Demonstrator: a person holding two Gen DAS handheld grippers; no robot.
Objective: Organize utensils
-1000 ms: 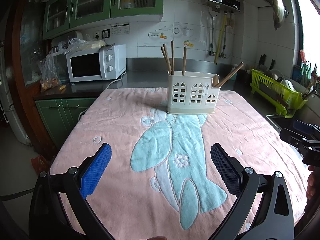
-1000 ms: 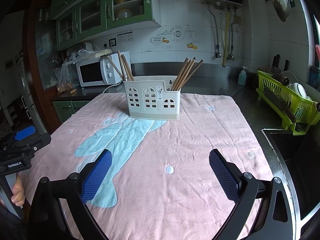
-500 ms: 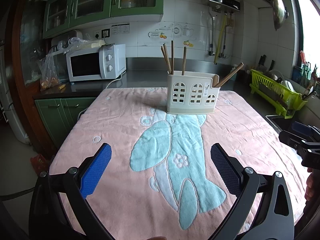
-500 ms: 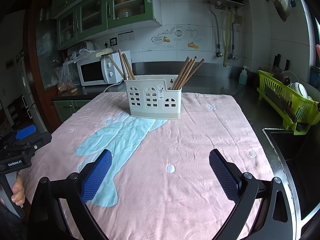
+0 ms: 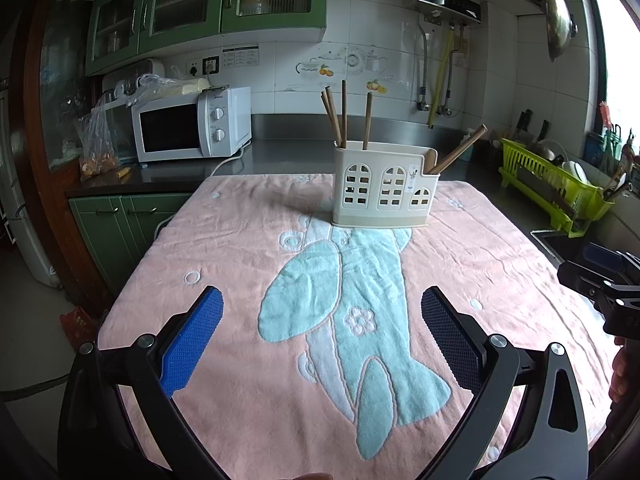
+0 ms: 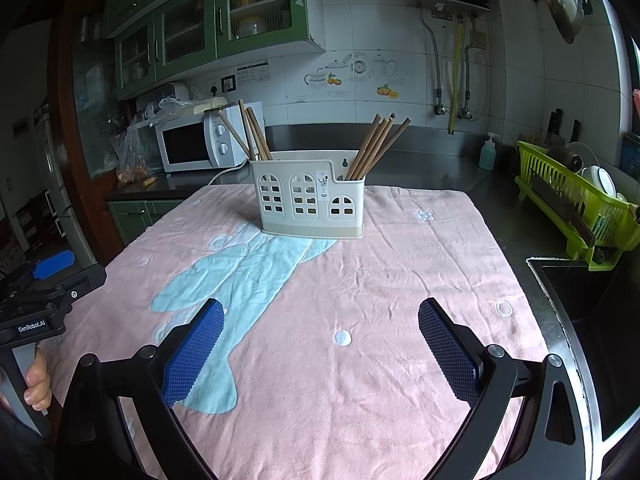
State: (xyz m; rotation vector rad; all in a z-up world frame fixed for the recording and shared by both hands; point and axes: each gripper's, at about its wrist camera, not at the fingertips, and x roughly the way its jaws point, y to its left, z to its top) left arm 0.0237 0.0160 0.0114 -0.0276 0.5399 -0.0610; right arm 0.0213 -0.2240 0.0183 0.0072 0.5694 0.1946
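A cream plastic utensil holder with arched cut-outs stands at the far middle of the pink towel. Several brown wooden chopsticks stand in its tall compartment, and several more lean out of its low end compartment. My left gripper is open and empty, low over the near part of the towel. My right gripper is open and empty, also near the towel's front.
A white microwave sits on the dark counter at the back left. A green dish rack stands at the right beside a sink. The other gripper shows at each view's edge.
Both views have shifted slightly; the holder sits a little nearer and lower in the frames. Both grippers stay open and empty.
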